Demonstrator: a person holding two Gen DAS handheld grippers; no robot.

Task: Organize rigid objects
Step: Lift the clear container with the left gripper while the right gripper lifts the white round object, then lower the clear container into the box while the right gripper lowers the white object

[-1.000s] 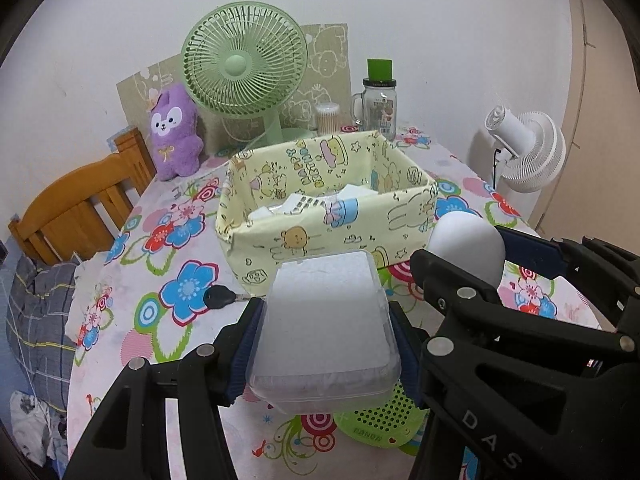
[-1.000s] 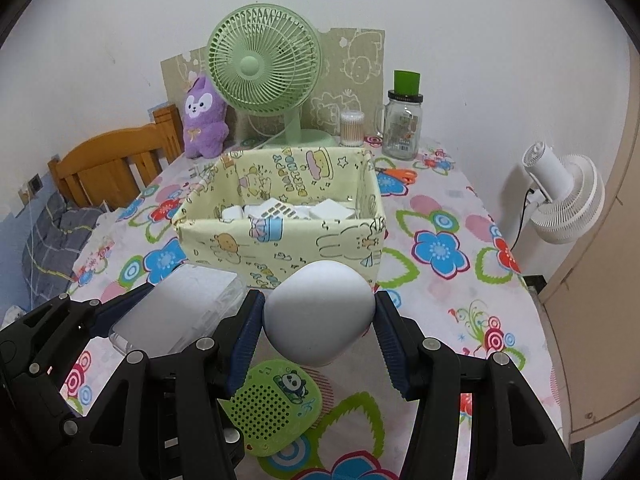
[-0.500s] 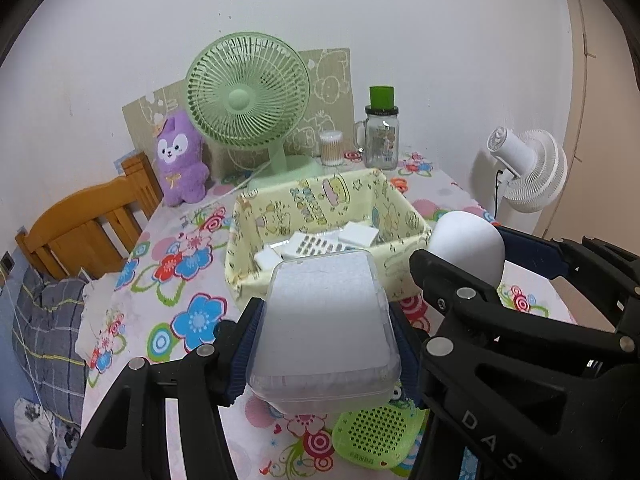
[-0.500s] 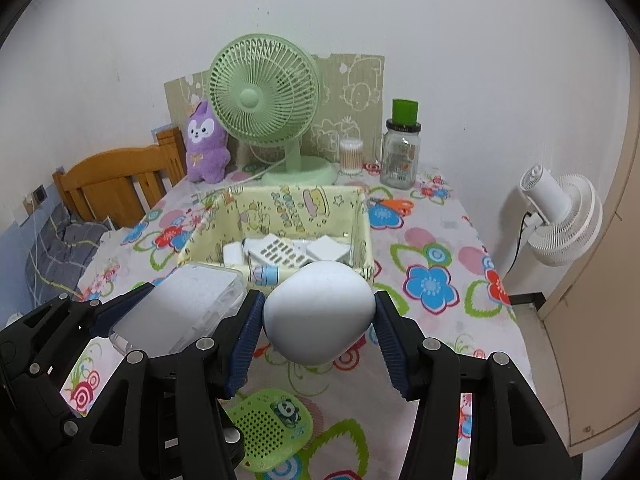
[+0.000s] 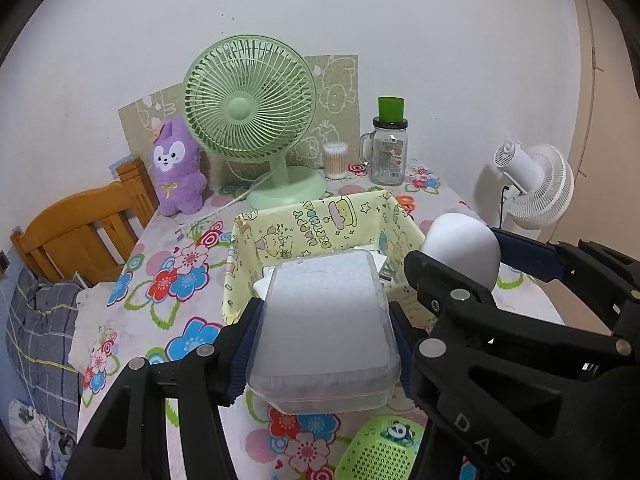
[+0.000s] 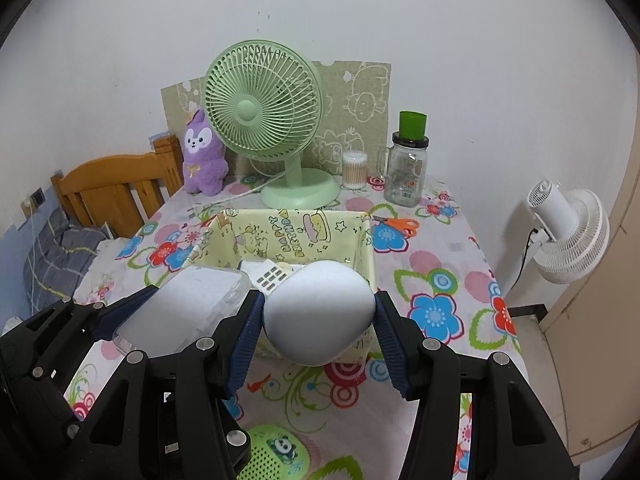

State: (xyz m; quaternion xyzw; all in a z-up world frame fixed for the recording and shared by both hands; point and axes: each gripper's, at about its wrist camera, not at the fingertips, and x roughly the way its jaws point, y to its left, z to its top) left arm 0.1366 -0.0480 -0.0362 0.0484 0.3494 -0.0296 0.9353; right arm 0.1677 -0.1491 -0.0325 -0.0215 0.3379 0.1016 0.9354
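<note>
A clear plastic box (image 5: 324, 328) is pinched between the blue pads of the left gripper (image 5: 324, 344), and a white egg-shaped object (image 6: 318, 312) is clamped in the right gripper (image 6: 318, 320). Both are held side by side in the air, above the near edge of the yellow cartoon-print bin (image 6: 288, 232) on the flowered tablecloth (image 6: 436, 280); a green speaker-like gadget (image 6: 272, 456) is seen lying below the grippers
</note>
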